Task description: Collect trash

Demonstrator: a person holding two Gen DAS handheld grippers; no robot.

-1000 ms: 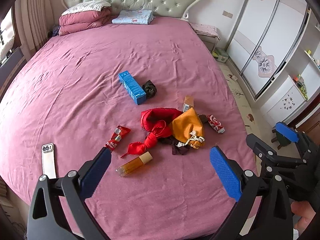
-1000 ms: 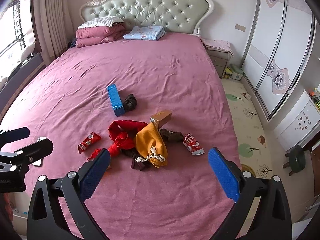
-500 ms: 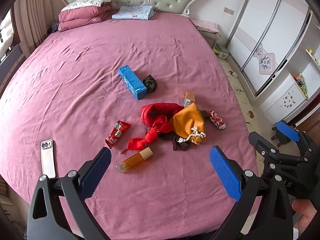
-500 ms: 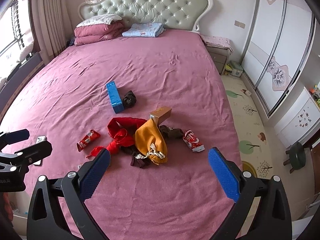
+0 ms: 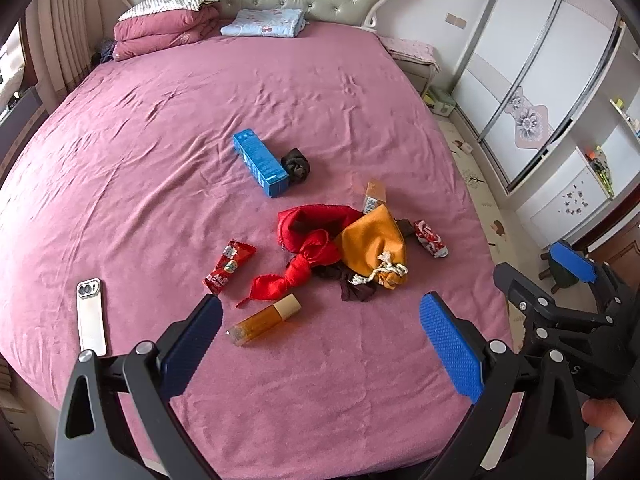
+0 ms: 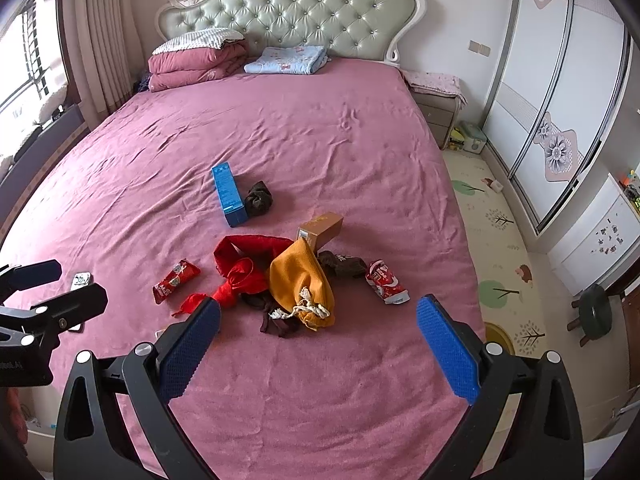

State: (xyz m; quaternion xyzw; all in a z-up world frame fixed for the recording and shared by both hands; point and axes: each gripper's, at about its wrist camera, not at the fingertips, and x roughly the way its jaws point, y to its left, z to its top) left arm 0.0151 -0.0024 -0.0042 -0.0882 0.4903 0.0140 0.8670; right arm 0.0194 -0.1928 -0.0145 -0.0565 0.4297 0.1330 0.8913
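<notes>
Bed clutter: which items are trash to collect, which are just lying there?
Likely trash:
red snack wrapper
red-and-white wrapper
blue carton, maybe
brown carton, maybe

Just lying about:
white phone
amber bottle
orange drawstring pouch
red cloth
dark sock ball

Both grippers open, empty.

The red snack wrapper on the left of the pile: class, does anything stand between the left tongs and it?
Nothing visible does. The red snack wrapper lies alone on bare bedspread, beyond the open left tongs; the amber bottle sits off to its right.
</notes>
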